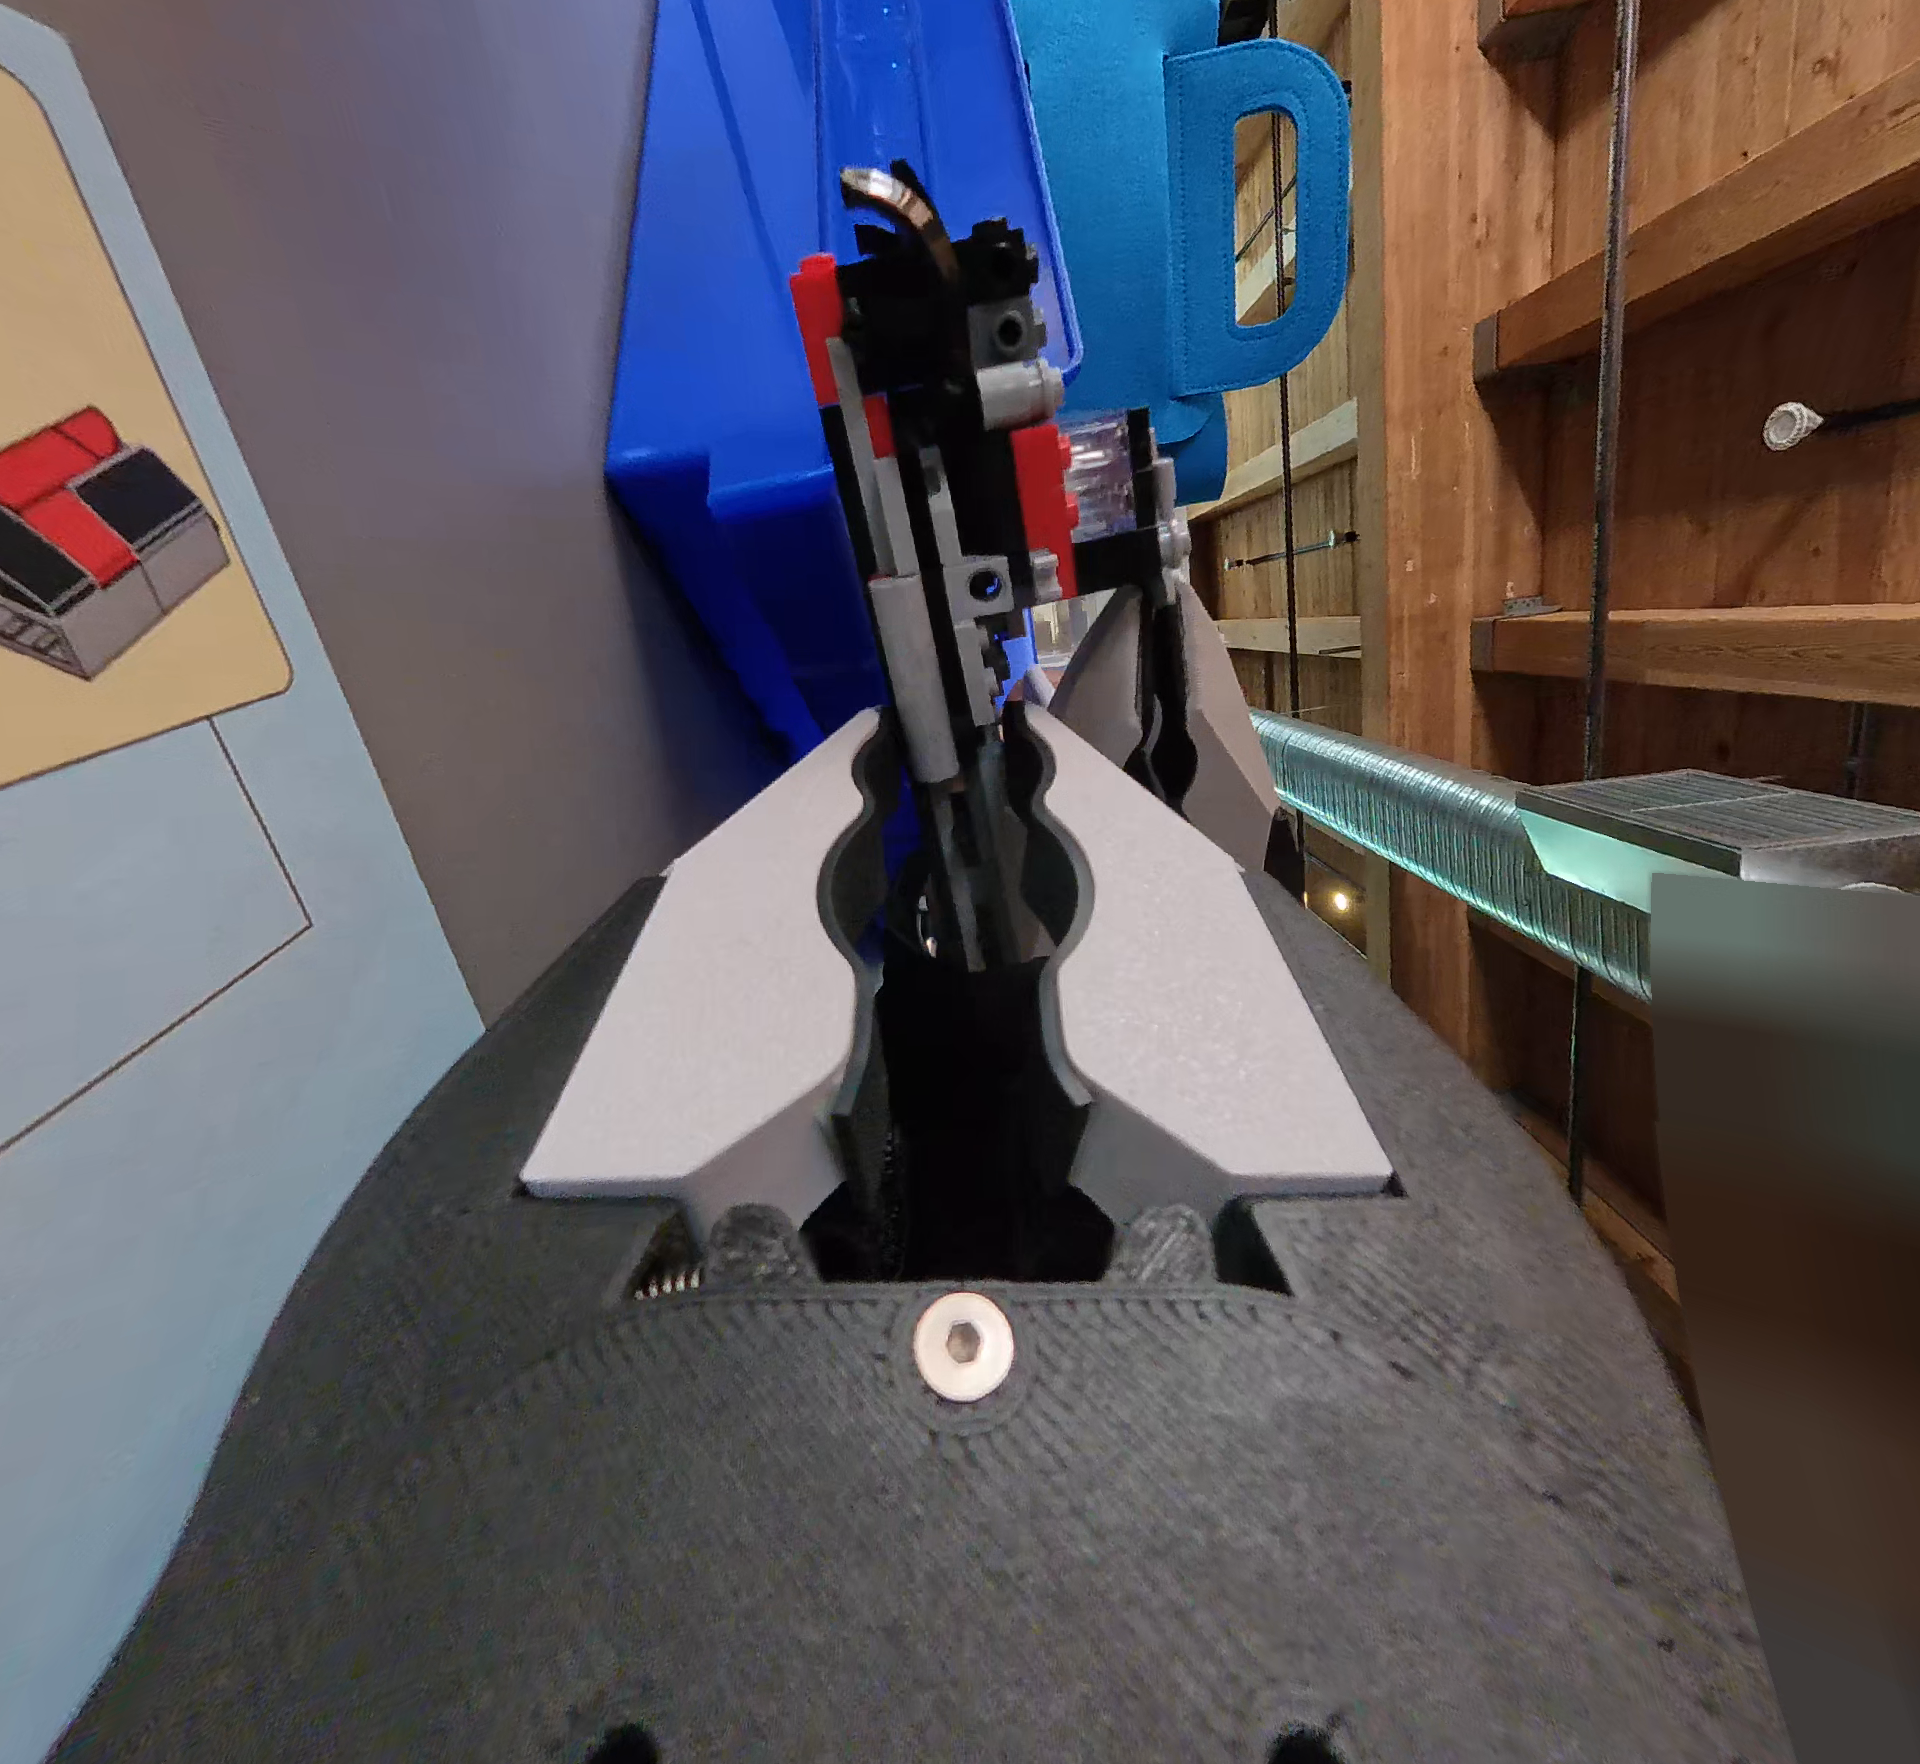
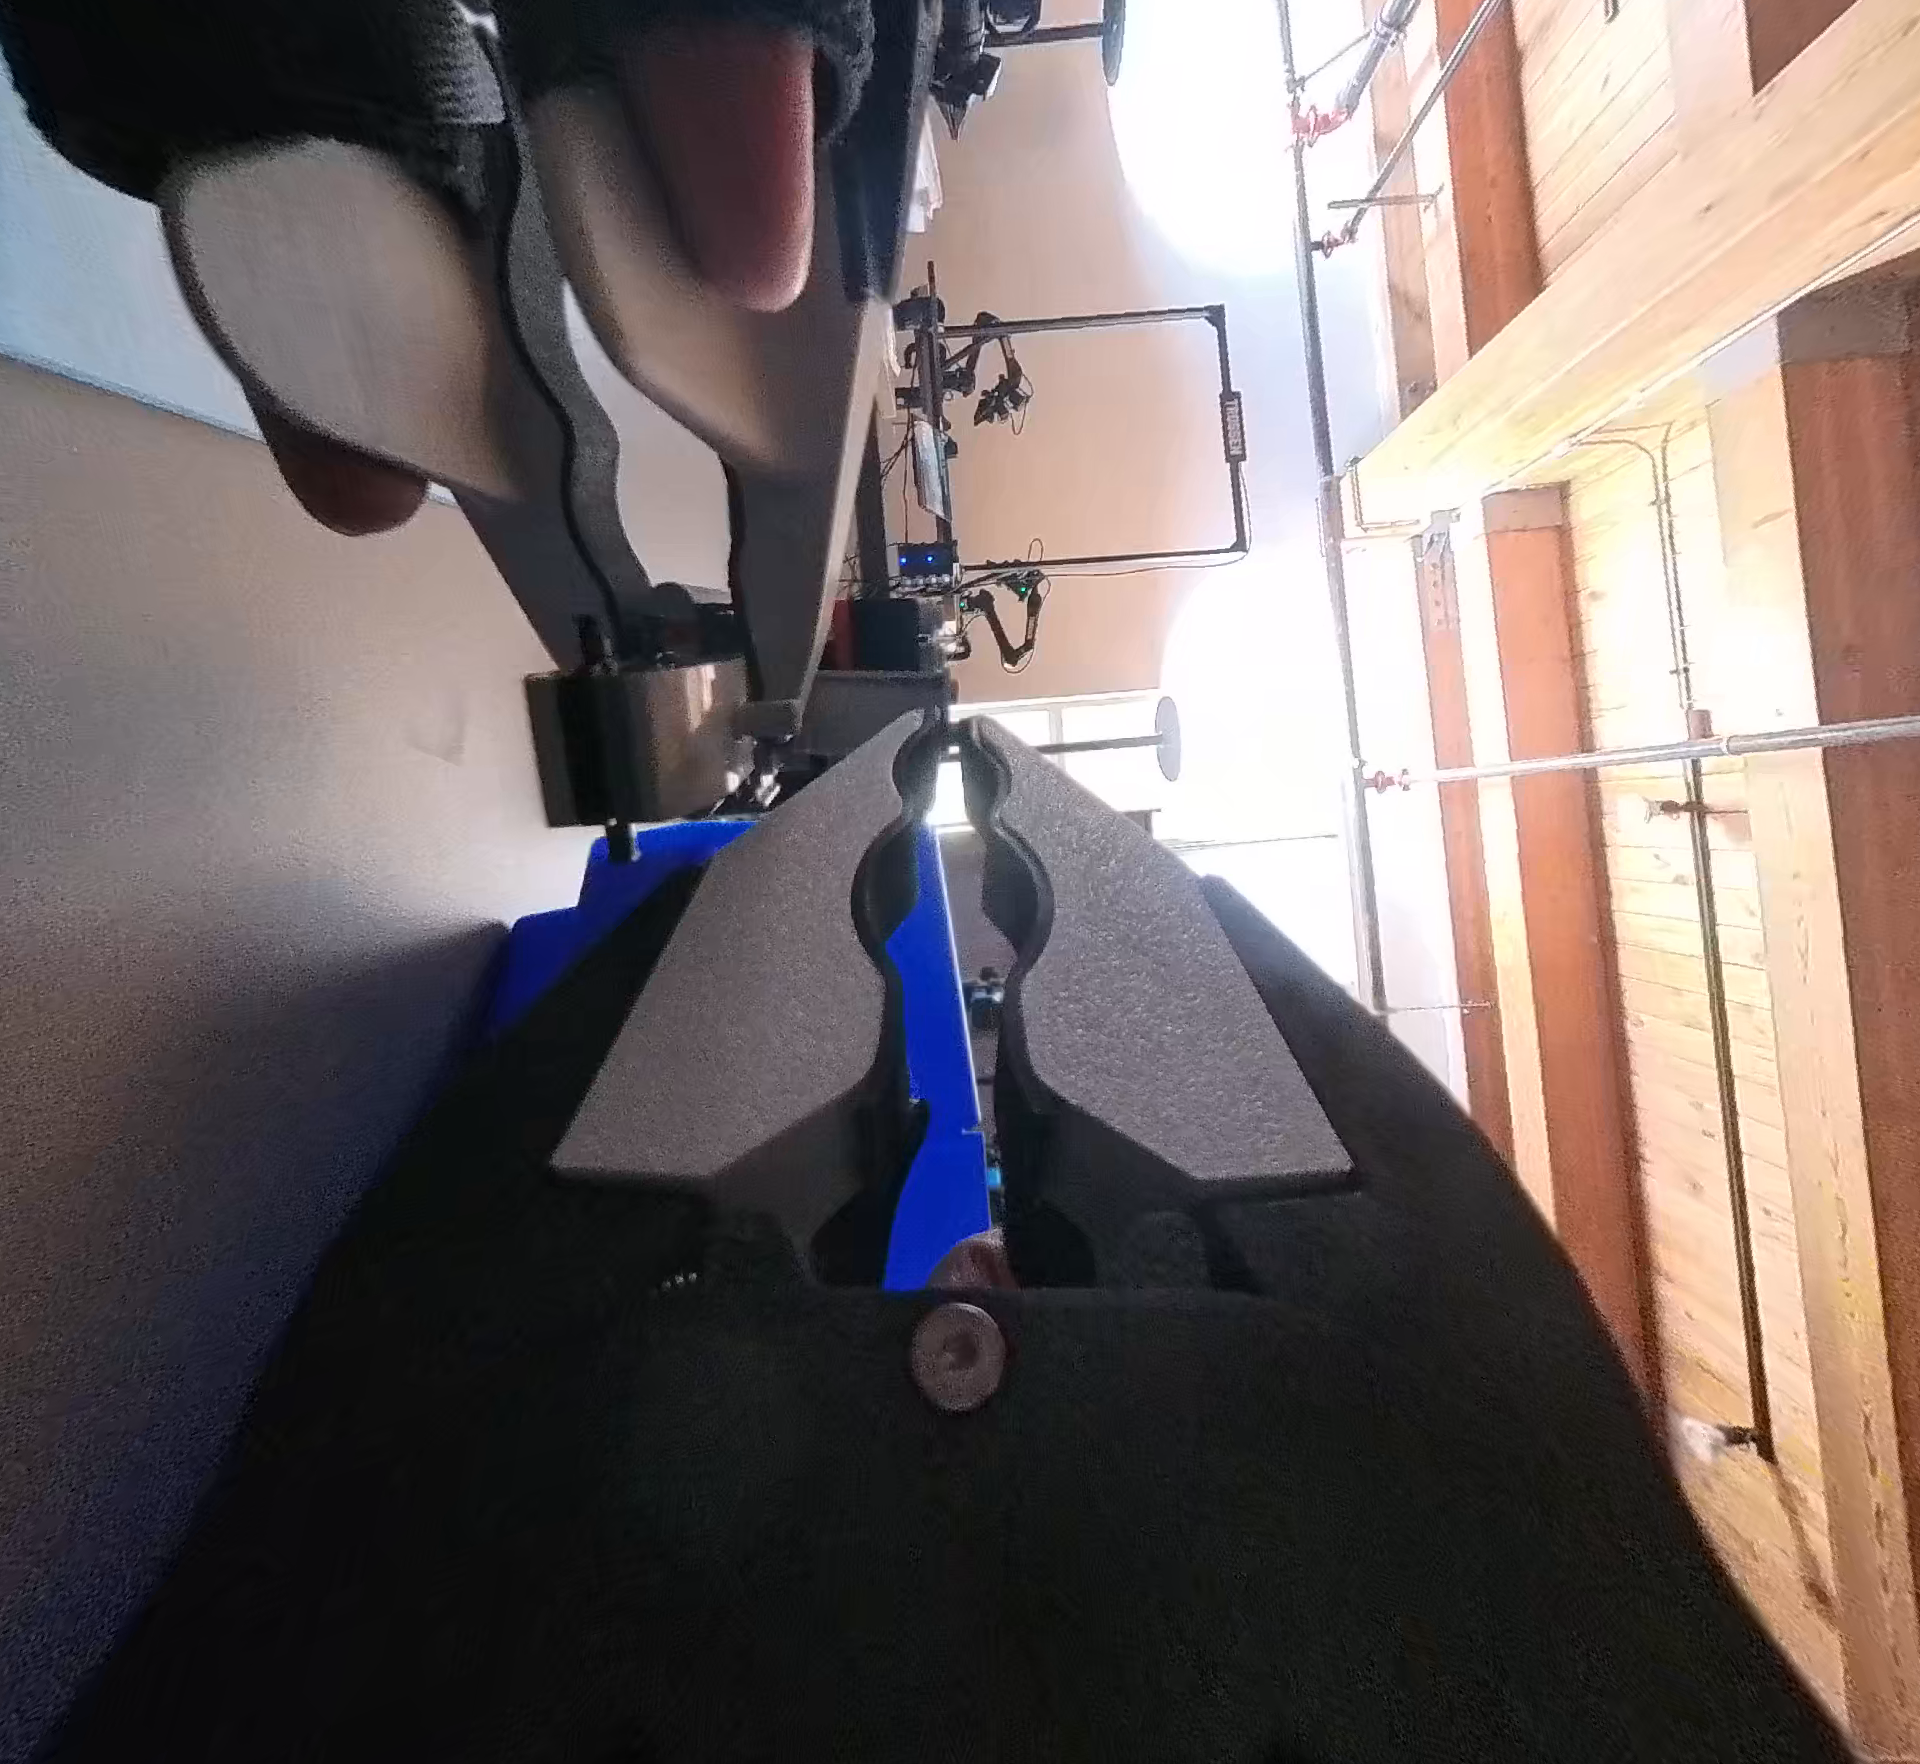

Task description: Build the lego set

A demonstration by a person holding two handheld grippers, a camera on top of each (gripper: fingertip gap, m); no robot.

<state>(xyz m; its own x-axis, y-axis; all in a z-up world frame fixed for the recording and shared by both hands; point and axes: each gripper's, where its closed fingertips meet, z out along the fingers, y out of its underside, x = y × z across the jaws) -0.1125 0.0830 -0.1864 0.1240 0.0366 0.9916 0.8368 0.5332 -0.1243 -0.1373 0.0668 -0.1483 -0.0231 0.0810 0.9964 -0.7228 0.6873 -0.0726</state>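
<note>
My left gripper (image 1: 951, 727) is shut on a lego assembly (image 1: 935, 426) of black, red and grey bricks that sticks out past its fingertips. A curved dark part tops it. My right gripper (image 1: 1158, 665) is just behind it to the right, closed on a thin black lego piece (image 1: 1148, 488) at the assembly's side. In the right wrist view my right gripper (image 2: 940, 727) has its tips almost together on something thin and dark. The left gripper (image 2: 675, 665), held by a gloved hand (image 2: 717, 166), holds the assembly (image 2: 623, 738) there.
A blue plastic bin (image 1: 748, 260) stands right behind the assembly and also shows in the right wrist view (image 2: 935, 1039). A blue felt bag with a handle (image 1: 1278, 156) is beside it. An instruction booklet (image 1: 104, 571) lies at the left. Wooden shelving (image 1: 1662, 260) and a metal duct (image 1: 1403, 831) are at the right. My hands' fingertips stand some 4 cm from each other.
</note>
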